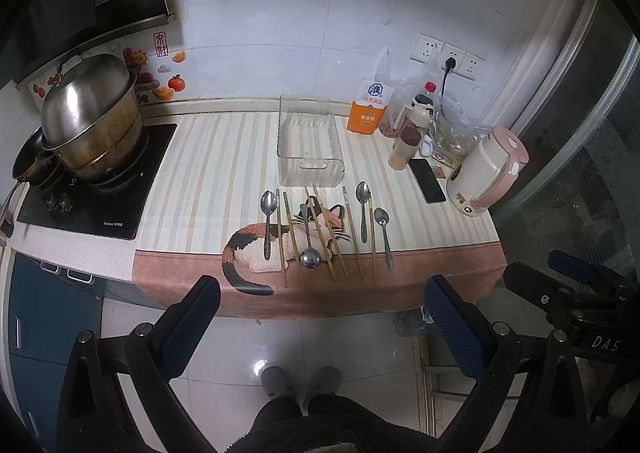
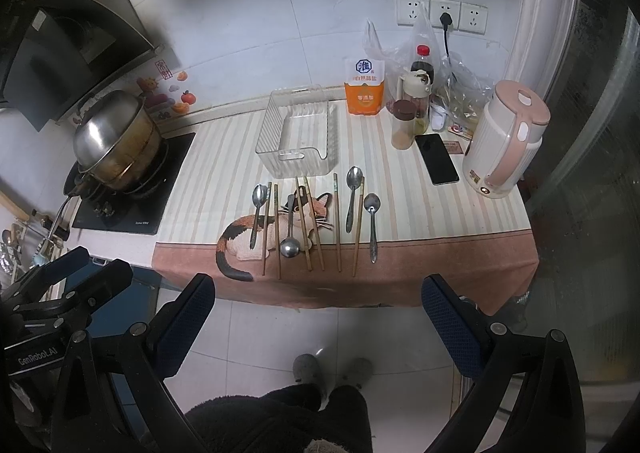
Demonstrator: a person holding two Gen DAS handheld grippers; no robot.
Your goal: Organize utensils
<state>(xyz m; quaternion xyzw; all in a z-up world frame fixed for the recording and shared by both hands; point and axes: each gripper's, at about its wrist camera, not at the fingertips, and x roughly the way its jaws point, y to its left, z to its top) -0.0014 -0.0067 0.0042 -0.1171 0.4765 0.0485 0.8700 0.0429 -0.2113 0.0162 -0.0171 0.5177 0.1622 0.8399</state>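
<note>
Several metal spoons [image 1: 267, 221] [image 2: 258, 213] and wooden chopsticks [image 1: 352, 233] [image 2: 337, 221] lie in a row on a striped mat with a cat picture [image 1: 256, 249] [image 2: 244, 237]. A clear plastic bin [image 1: 309, 141] [image 2: 298, 133] stands empty just behind them. My left gripper [image 1: 320, 293] is open and empty, held back above the floor in front of the counter edge. My right gripper [image 2: 318, 293] is also open and empty, at the same distance. Each gripper shows at the edge of the other's view.
A stove with a steel pot [image 1: 92, 113] [image 2: 116, 141] is on the left. On the right stand a pink kettle [image 1: 486, 169] [image 2: 506, 137], a phone [image 1: 427, 180] [image 2: 436, 158], an orange salt bag [image 1: 366, 109] [image 2: 365, 87], jars and bottles [image 2: 404, 121]. Tiled floor lies below.
</note>
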